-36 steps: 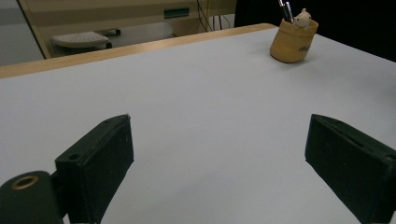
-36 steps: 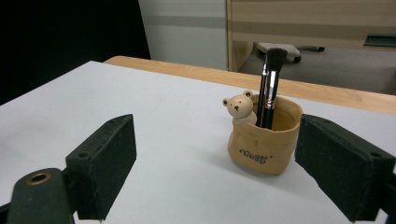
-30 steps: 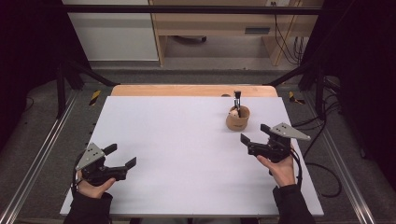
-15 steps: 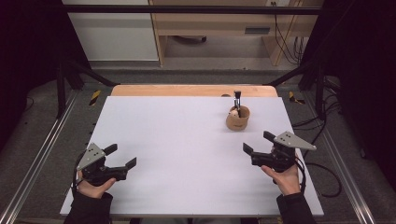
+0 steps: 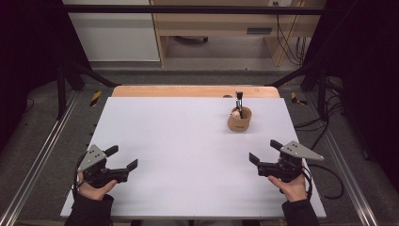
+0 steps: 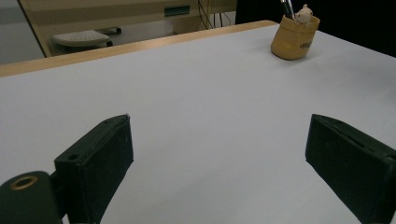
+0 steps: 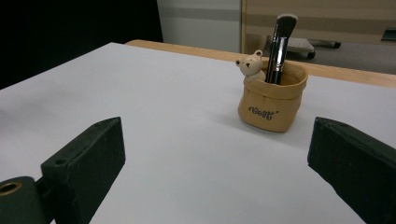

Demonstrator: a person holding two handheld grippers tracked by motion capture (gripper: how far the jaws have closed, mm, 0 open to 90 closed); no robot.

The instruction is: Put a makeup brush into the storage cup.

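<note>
A tan bag-shaped pot stands at the far right of the white table top. A small bear figure and an upright black makeup brush sit in it. My right gripper is near the front right, well short of the pot and pointing toward it. Its jaws have just been opening and stand open with nothing between them. At the front left, my left gripper rests open and empty, far from the pot.
A wooden strip runs along the table's far edge. Metal frame rails flank both sides. A black cable trails from the right gripper off the table's right edge. Light wooden furniture stands beyond the table.
My right hand has drawn back toward the near edge and slightly right, away from the pot. The left hand and the pot have stayed put.
</note>
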